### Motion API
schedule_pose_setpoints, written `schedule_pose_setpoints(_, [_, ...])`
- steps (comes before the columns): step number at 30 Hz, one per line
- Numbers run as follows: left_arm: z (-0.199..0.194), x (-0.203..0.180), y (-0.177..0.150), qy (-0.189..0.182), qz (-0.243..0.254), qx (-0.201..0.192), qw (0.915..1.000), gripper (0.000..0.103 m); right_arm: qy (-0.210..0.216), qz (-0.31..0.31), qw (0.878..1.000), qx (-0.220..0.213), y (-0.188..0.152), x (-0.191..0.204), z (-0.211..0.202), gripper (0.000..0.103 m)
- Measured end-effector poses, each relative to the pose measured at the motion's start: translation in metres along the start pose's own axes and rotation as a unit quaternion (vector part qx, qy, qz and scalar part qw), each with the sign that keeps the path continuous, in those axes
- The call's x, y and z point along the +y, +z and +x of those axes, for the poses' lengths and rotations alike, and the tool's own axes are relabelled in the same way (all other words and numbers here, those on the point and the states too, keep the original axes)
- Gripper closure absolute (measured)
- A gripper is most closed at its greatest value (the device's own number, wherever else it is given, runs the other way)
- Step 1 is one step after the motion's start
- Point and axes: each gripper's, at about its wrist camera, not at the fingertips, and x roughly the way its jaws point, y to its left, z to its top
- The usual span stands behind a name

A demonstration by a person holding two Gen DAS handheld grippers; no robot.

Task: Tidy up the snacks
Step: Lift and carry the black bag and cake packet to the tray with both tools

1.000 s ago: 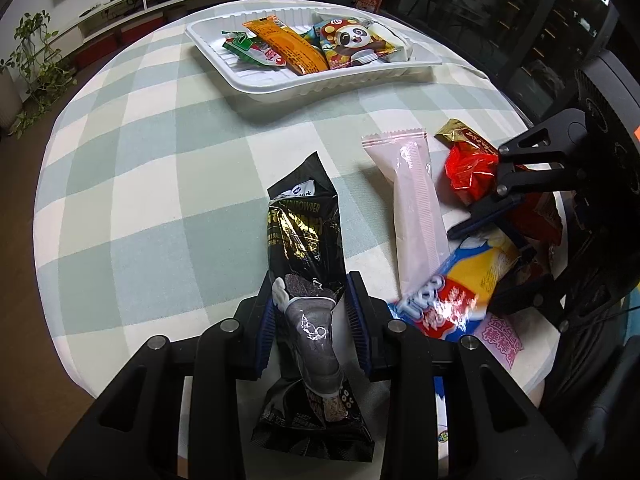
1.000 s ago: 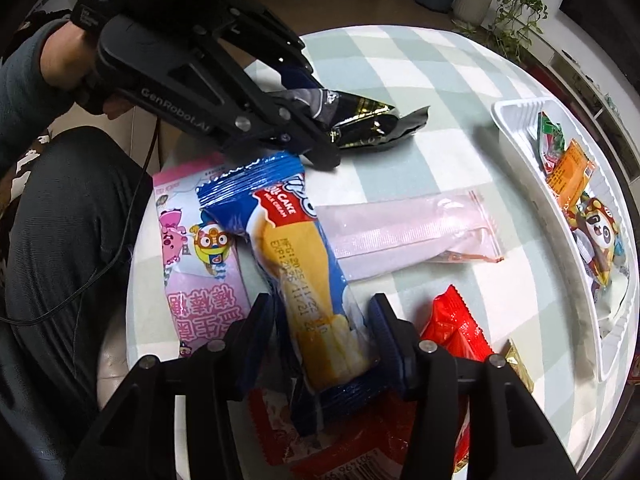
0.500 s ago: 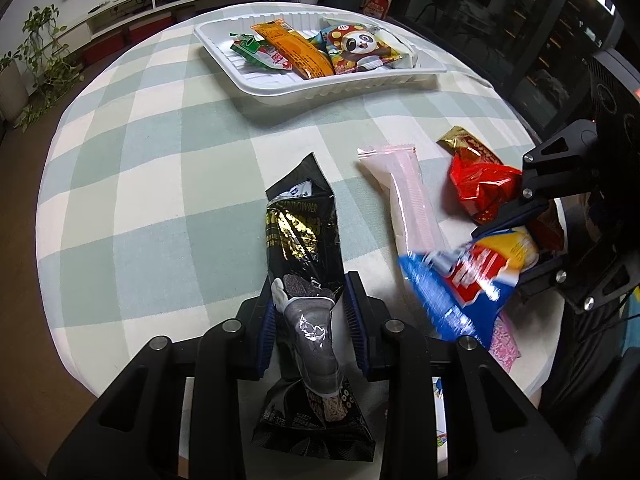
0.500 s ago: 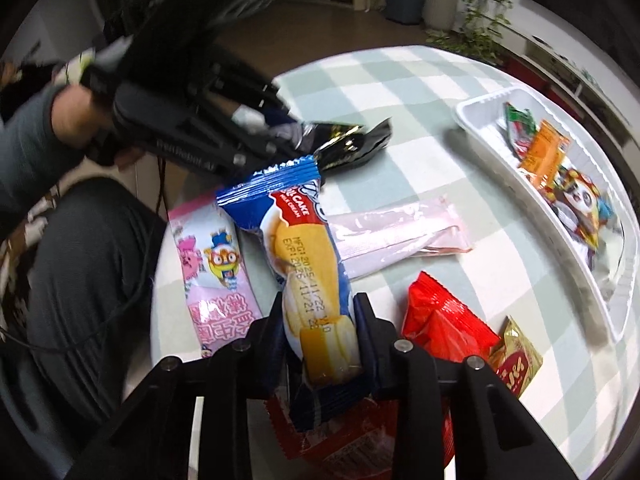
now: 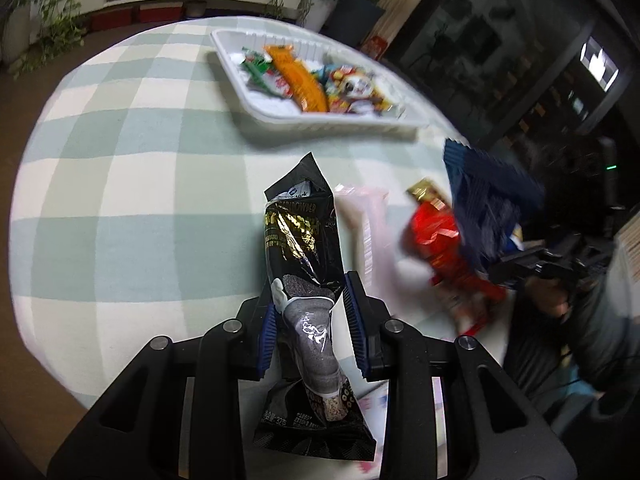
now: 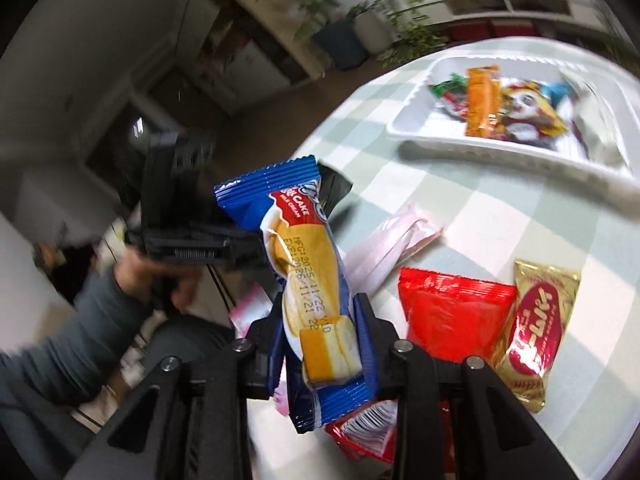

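My left gripper [image 5: 310, 312] is shut on a long black snack packet [image 5: 298, 236] that lies along the checked table, near its front edge. My right gripper [image 6: 320, 328] is shut on a blue and yellow roll cake packet [image 6: 296, 248], lifted off the table and tilted; from the left wrist view this packet [image 5: 486, 204] shows as a dark blue blur at the right. A white tray [image 5: 320, 116] at the far side holds several snacks, among them an orange packet [image 6: 482, 100] and a panda packet [image 6: 528, 114].
Loose on the table lie a pale pink packet [image 6: 394, 248], a red packet [image 6: 452, 312] and a gold and red packet [image 6: 534, 336]. A pink cartoon packet [image 6: 250, 308] peeks out by the table edge. A person's hand [image 6: 160, 280] holds the left gripper.
My right gripper has closed on the roll cake packet, lifted it off the table and rolled, swinging toward the tray. My left gripper stays on the black packet, slightly turned.
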Motion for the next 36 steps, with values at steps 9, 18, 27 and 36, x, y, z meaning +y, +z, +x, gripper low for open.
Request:
schedule_pose_setpoints(9, [-0.012, -0.004, 0.035, -0.101, -0.06, -0.064, 0.991, 0.074, 0.068, 0.11, 0.986, -0.108, 0.014, -0.045, -0.052, 0.069])
schedule_pose_setpoints(18, [-0.012, -0.007, 0.116, -0.107, -0.083, -0.102, 0.9854, 0.074, 0.072, 0.157, 0.968, -0.183, 0.056, -0.089, -0.101, 0.069])
schedule_pose_setpoints(27, [0.016, -0.003, 0.192, -0.112, -0.11, -0.106, 0.9819, 0.074, 0.031, 0.172, 0.963, -0.207, 0.142, -0.121, -0.124, 0.069])
schedule_pose_setpoints(36, [0.078, -0.002, 0.233, -0.089, -0.123, -0.098, 0.9836, 0.074, -0.041, 0.197, 0.972, -0.122, 0.191, -0.152, -0.057, 0.069])
